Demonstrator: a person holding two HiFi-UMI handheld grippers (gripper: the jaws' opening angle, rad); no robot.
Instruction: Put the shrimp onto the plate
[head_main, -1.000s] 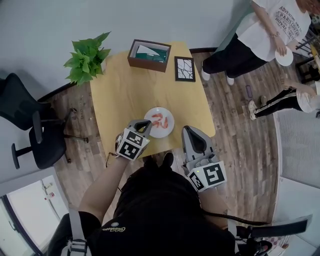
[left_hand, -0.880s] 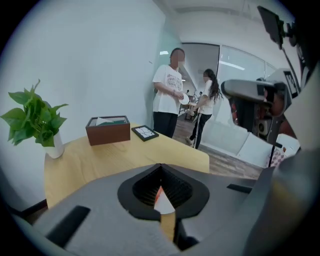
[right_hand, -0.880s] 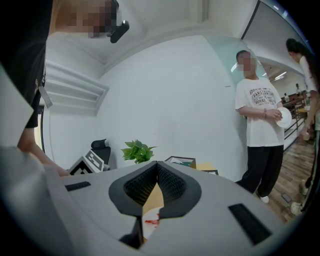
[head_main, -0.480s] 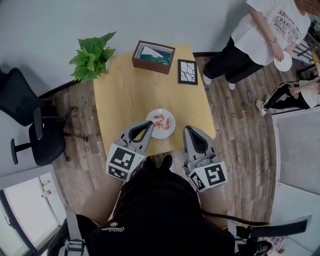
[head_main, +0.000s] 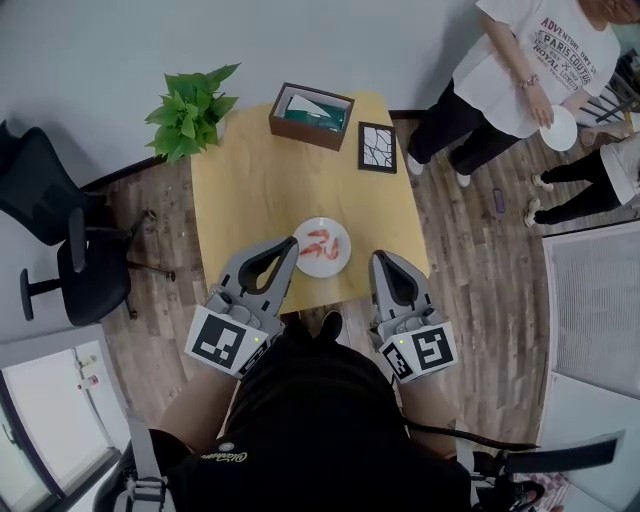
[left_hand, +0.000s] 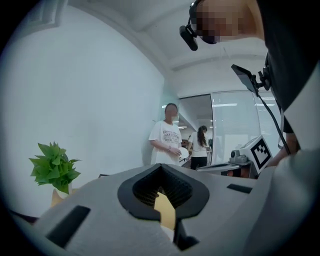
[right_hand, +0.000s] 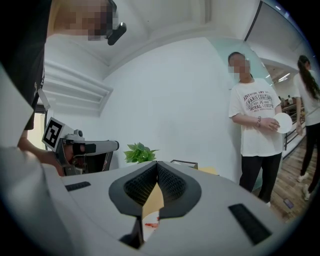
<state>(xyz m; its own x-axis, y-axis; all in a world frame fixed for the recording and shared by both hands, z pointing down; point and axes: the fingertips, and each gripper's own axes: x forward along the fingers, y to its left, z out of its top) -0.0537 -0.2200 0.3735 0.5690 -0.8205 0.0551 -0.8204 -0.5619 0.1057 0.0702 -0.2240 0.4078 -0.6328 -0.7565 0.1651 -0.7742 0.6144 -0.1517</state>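
A white plate (head_main: 306, 263) sits near the front edge of the yellow table (head_main: 260, 190), with red shrimp (head_main: 322, 243) lying on it. My left gripper (head_main: 291, 242) is shut and empty, its tips just left of the plate's rim. To the right of the plate, at the table's front corner, my right gripper (head_main: 379, 256) is also shut with nothing in it. In the right gripper view a sliver of the plate with a red shrimp (right_hand: 150, 224) shows through the gap under the closed jaws (right_hand: 157, 165). The left gripper view shows closed jaws (left_hand: 161, 167) and table beyond.
At the table's far edge stand a potted plant (head_main: 190, 110), a brown box (head_main: 311, 115) and a framed picture (head_main: 376, 146). A black office chair (head_main: 50, 250) stands left of the table. Two people (head_main: 520, 70) stand on the wooden floor at the right.
My left gripper has drawn back toward me and lifted, its tips moving off the plate's left side. The right gripper has barely moved. The shrimp stay on the plate.
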